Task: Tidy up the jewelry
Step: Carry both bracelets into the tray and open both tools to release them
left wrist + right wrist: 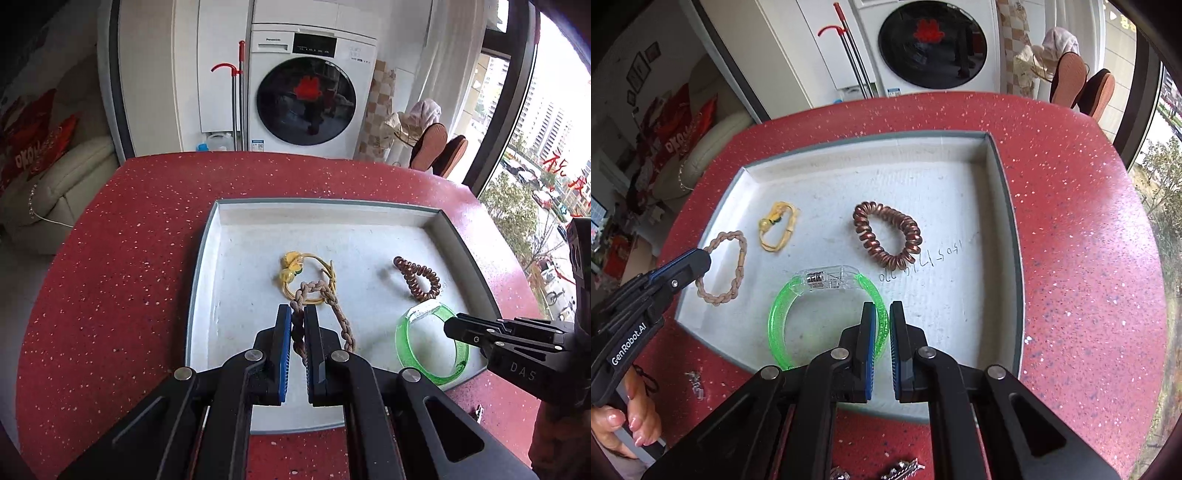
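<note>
Looking down on a red speckled bench (110, 258) with a shallow white tray (207, 258) on it. Four pieces of jewelry inside the tray.

Left tool (297, 314) pressed together on the braided band (341, 321), pinching one strand of the tan loop between its blue pads (285, 325). Same grip seen from the right wrist view: left tool (701, 258) at the tray's left edge, clamped on the braided band (737, 273), the rest of the loop lying on the tray floor.

Right tool (882, 314) pinching the green bangle (777, 317), fingers closed on its right-hand arc, near the tray's front edge. Clear plastic block on the bangle's far side, facing away from the tool. From the left wrist view, right tool (452, 325) coming in from the right, tip meeting the green bangle (406, 343) at its rim.

Yellow cord (295, 273) with round beads lying just behind the braided band, overlapping it in the left view; in the right view yellow cord (777, 229) apart from it. Copper coil (886, 236) resting alone mid-tray, beyond the bangle, touched by neither tool.

Handwritten marks on the tray floor near the coil. A hand (624, 424) on the left tool's grip, bottom left. Washer (306, 85) behind the bench.
</note>
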Tool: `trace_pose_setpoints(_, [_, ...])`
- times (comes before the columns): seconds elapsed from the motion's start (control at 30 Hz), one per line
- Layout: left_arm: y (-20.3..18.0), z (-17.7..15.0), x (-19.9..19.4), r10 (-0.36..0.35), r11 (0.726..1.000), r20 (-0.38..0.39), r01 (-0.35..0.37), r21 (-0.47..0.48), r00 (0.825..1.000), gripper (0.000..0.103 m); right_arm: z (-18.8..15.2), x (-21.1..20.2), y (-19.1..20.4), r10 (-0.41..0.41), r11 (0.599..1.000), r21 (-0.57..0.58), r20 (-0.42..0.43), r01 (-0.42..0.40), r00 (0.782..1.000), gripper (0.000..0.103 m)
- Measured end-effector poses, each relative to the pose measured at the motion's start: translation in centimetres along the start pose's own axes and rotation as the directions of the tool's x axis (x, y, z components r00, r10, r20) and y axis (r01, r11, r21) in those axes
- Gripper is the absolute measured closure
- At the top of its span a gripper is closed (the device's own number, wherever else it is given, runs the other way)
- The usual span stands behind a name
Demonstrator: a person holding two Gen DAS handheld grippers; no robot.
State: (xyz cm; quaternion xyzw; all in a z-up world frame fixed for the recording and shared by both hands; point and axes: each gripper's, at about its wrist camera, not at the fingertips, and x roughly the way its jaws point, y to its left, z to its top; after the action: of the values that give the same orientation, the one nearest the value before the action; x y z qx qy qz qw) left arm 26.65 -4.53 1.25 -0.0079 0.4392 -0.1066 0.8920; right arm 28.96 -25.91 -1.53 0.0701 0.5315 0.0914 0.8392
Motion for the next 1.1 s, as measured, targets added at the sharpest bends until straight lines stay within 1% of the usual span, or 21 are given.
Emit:
trace_pose_setpoints(0.1, [-0.2, 0.1, 1.7, 0.013, 1.0, -0.037, -0.012, 0.022, 0.999, 0.078, 0.3, 0.9, -0.4, -0.009, 1.0, 0.0, -0.009, 0.009, 1.0, 0.095])
trace_pose_setpoints(0.3, [-0.1, 0.2, 4.2, 0.078, 0.996, -0.062, -0.076, 0.047, 0.995, 0.078, 1.9, 1.1, -0.7, -0.075, 0.997, -0.021, 0.038, 0.076, 0.996, 0.095])
trace_pose_setpoints(0.5, [-0.3, 0.8, 5.3, 0.148, 0.987, -0.045, -0.145, 0.074, 0.988, 0.078, 3.4, 1.2, -0.7, -0.131, 0.99, -0.043, 0.078, 0.135, 0.988, 0.095])
trace_pose_setpoints(0.6, [-0.8, 0.8, 5.9, 0.183, 0.979, -0.042, -0.178, 0.1, 0.982, 0.078, 3.4, 1.6, -0.5, -0.138, 0.988, -0.051, 0.077, 0.143, 0.987, 0.095])
trace_pose_setpoints(0.67, [-0.9, 0.6, 6.4, 0.194, 0.976, -0.052, -0.188, 0.106, 0.98, 0.078, 3.4, 1.9, -0.6, -0.14, 0.988, -0.051, 0.074, 0.144, 0.987, 0.094])
trace_pose_setpoints(0.73, [-1.0, 0.4, 6.5, 0.204, 0.974, -0.032, -0.199, 0.11, 0.978, 0.078, 3.3, 2.0, -0.3, -0.15, 0.986, -0.064, 0.077, 0.155, 0.986, 0.094])
trace_pose_setpoints(0.77, [-1.1, 0.4, 6.5, 0.212, 0.971, -0.029, -0.208, 0.117, 0.977, 0.078, 3.2, 1.9, -0.3, -0.151, 0.986, -0.065, 0.076, 0.156, 0.986, 0.092])
trace_pose_setpoints(0.83, [-1.3, 0.4, 6.5, 0.225, 0.968, -0.027, -0.22, 0.125, 0.974, 0.078, 3.2, 1.8, -0.4, -0.146, 0.987, -0.05, 0.072, 0.15, 0.987, 0.083])
trace_pose_setpoints(0.87, [-1.4, 0.4, 6.4, 0.229, 0.966, -0.03, -0.224, 0.128, 0.973, 0.078, 3.1, 1.5, -0.4, -0.137, 0.989, -0.04, 0.078, 0.141, 0.987, 0.076])
trace_pose_setpoints(0.9, [-1.4, 0.4, 6.4, 0.225, 0.968, -0.033, -0.219, 0.126, 0.974, 0.078, 3.1, 1.2, -0.5, -0.128, 0.991, -0.032, 0.085, 0.131, 0.988, 0.071])
trace_pose_setpoints(1.1, [-0.9, 0.5, 5.5, 0.169, 0.984, -0.024, -0.167, 0.068, 0.985, 0.078, 3.2, -1.4, -0.8, -0.065, 0.998, 0.012, 0.14, 0.064, 0.988, 0.065])
